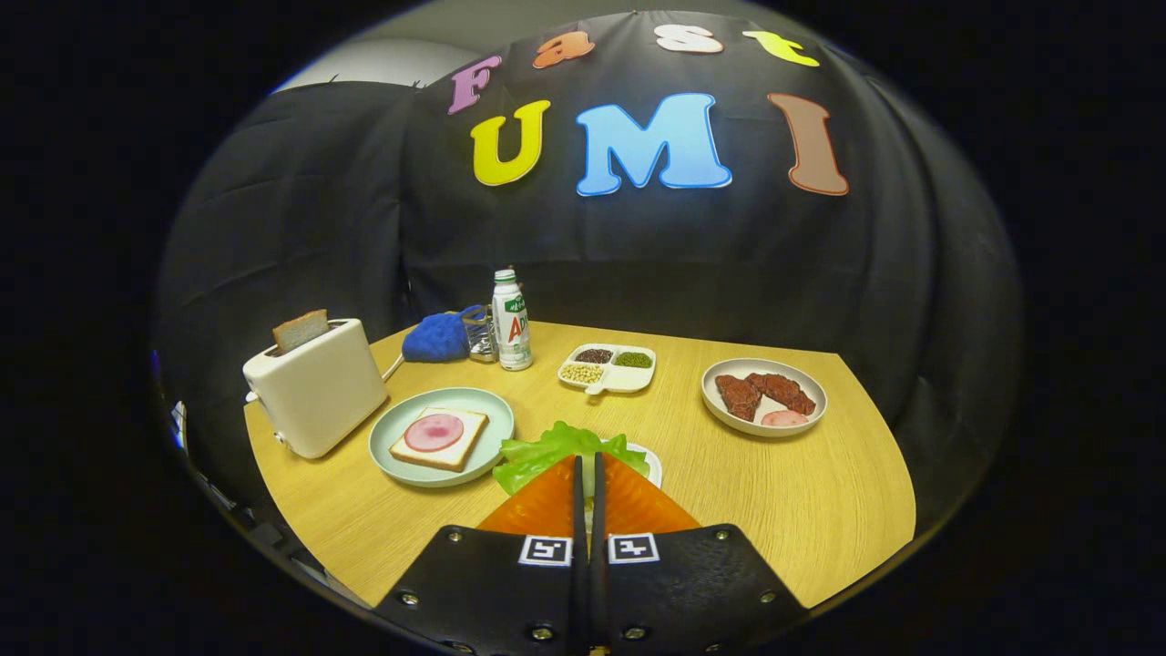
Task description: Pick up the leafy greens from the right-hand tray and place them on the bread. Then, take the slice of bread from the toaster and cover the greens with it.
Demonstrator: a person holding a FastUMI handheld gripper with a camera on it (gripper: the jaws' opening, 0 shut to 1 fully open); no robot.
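Green lettuce (557, 448) lies on its white tray (650, 463), just ahead of the gripper (588, 466), whose fingers are nearly together with nothing visibly clamped. Ham-topped bread (440, 437) sits on a plate (393, 454) beside the toaster (317, 390), which holds another slice (301, 330). Risk: closed fingers could shove the limp leaf aside or snag only its edge.

light: even, overhead | sharp ctr | fisheye warp at edges
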